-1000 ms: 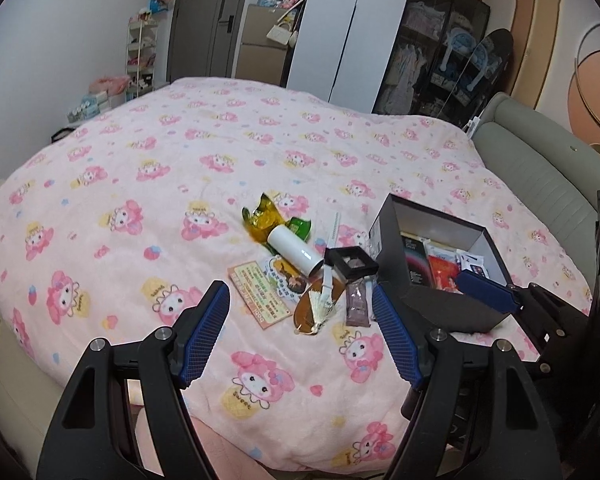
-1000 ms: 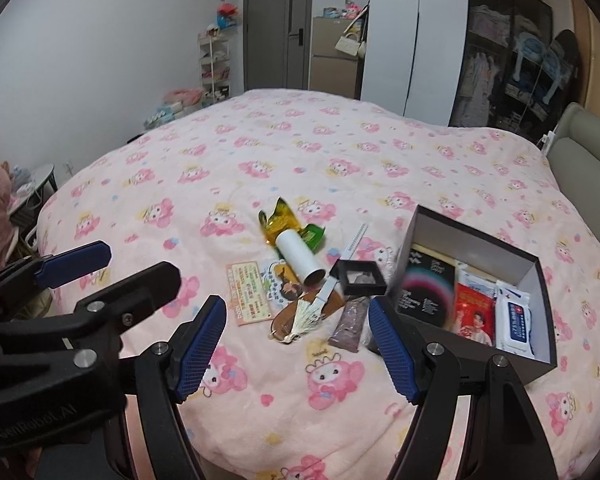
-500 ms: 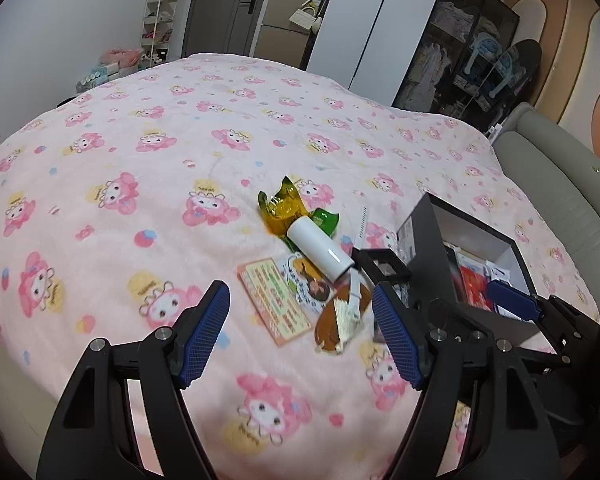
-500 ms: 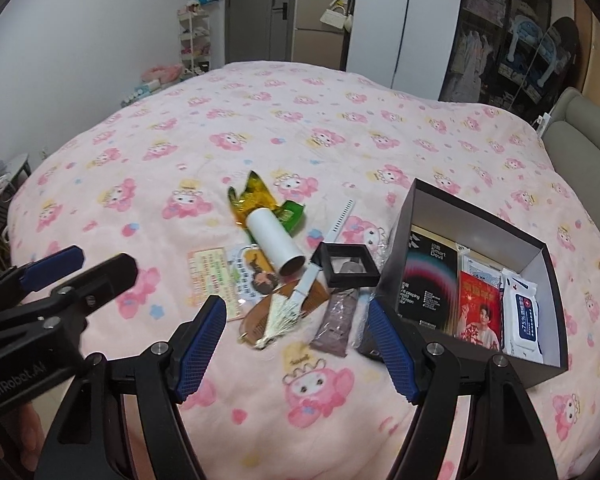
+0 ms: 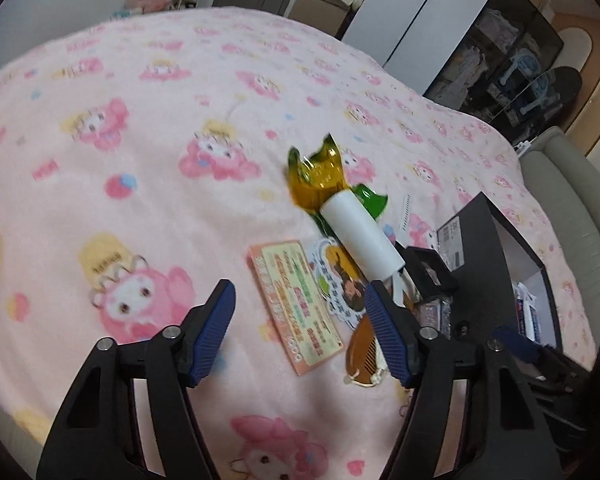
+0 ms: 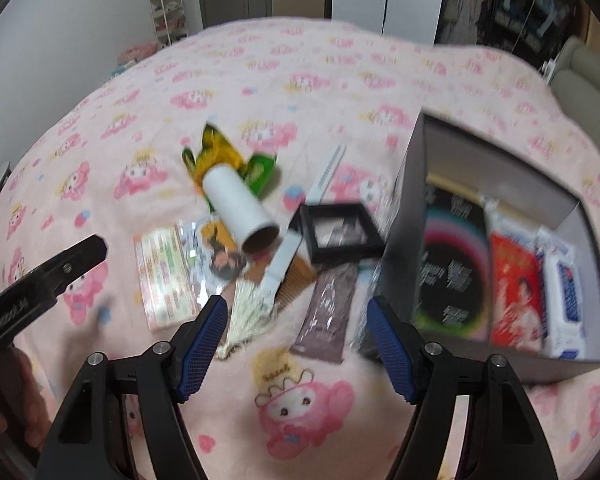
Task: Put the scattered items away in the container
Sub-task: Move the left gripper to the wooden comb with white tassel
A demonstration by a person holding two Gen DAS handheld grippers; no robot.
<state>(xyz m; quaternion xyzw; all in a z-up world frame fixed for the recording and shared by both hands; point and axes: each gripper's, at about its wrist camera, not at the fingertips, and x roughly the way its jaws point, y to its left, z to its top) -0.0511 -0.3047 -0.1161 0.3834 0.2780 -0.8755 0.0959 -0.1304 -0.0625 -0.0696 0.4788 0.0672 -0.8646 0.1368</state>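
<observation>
Box untouched; left gripper, right gripper jaws closing, empty.

Both grippers lower (jaws closing)

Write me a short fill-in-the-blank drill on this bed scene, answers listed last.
1. The white tube lies partly on a yellow and ____ wrapper.
2. The black box stands to the ____ of the scattered pile in the right wrist view.
3. The small black frame rests ____ the box.

Missing words: green; right; outside
</observation>
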